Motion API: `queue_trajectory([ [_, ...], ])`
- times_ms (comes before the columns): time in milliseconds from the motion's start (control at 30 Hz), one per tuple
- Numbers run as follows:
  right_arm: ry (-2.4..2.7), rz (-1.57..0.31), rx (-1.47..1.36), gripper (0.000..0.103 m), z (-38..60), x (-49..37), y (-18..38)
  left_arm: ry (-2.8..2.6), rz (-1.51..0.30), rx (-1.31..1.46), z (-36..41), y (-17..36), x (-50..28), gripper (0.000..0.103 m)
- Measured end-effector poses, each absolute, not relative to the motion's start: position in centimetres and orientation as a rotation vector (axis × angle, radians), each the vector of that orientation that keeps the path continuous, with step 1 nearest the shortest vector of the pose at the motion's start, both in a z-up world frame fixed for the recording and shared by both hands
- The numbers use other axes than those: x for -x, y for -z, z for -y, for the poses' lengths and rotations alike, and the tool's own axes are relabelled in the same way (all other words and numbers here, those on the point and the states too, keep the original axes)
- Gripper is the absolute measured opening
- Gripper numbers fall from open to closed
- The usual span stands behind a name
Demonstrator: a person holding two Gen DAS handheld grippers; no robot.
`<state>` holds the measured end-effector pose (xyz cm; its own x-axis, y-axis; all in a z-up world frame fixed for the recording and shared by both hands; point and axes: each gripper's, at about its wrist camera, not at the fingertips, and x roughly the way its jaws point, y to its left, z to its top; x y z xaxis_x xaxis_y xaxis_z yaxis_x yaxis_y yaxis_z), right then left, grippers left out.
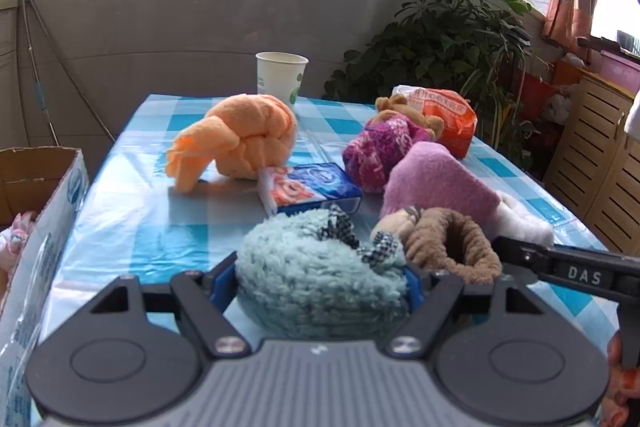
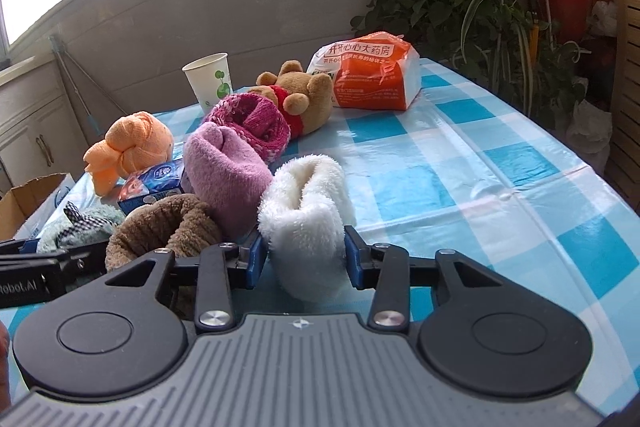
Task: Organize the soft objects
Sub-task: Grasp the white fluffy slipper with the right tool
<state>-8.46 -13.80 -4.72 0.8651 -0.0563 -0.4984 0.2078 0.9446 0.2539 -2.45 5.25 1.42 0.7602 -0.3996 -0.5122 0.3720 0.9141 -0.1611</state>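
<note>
Your left tool (image 1: 320, 277) is clamped on the pale blue fuzzy sock (image 1: 316, 267), its blue pads pressed into both sides of the bundle, low over the near edge of the table (image 1: 152, 227). Your right tool (image 2: 305, 261) grips the white fluffy sock (image 2: 308, 215) the same way, pads sunk into the pile.

Between the two bundles lies a brown fuzzy sock (image 2: 164, 231), touching the blue one and just beside the white one; your right tool's finger reaches past it in the left view. Behind it a pink sock roll (image 2: 228, 167) leans against a magenta knit roll (image 2: 252, 123), and a brown teddy bear (image 2: 304, 95) with a red collar lies just beyond. An orange knotted cloth (image 1: 240, 139) sits further left, with a blue and orange tissue pack (image 1: 308, 187) touching its near side and standing directly behind the blue sock. A white paper cup (image 1: 280, 75) with a green print stands at the far edge.

A cardboard box (image 1: 36, 187) waits open off the table's left side, pink fabric showing inside.

The orange and white bag (image 2: 372, 75) at the far right reads "开开心心大药房". Your right tool's finger carries the letters "DAS"; the left tool's shows "Robot.AI" mirrored.
</note>
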Motion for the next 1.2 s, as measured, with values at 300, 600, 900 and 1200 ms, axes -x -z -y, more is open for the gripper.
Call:
queue_trajectory([
  [300, 0.143, -0.461, -0.278, 0.047, 12.4, 9.7, 2.8, 0.421, -0.536, 0.076, -6.6, -2.3, 3.2, 0.077],
  [600, 0.103, -0.409, -0.244, 0.046, 10.3, 10.5, 0.7, 0.413, -0.505, 0.118, -8.5, -3.3, 3.7, 0.077],
  [900, 0.134, -0.408, -0.148, 0.044, 8.4, 10.5, 0.3, 0.393, -0.510, 0.135, -10.1, -3.4, 3.8, 0.077],
  [1200, 0.195, -0.466, -0.149, 0.073, 9.3, 10.7, 2.1, 0.397, -0.505, 0.130, -10.4, -3.6, 4.0, 0.077],
])
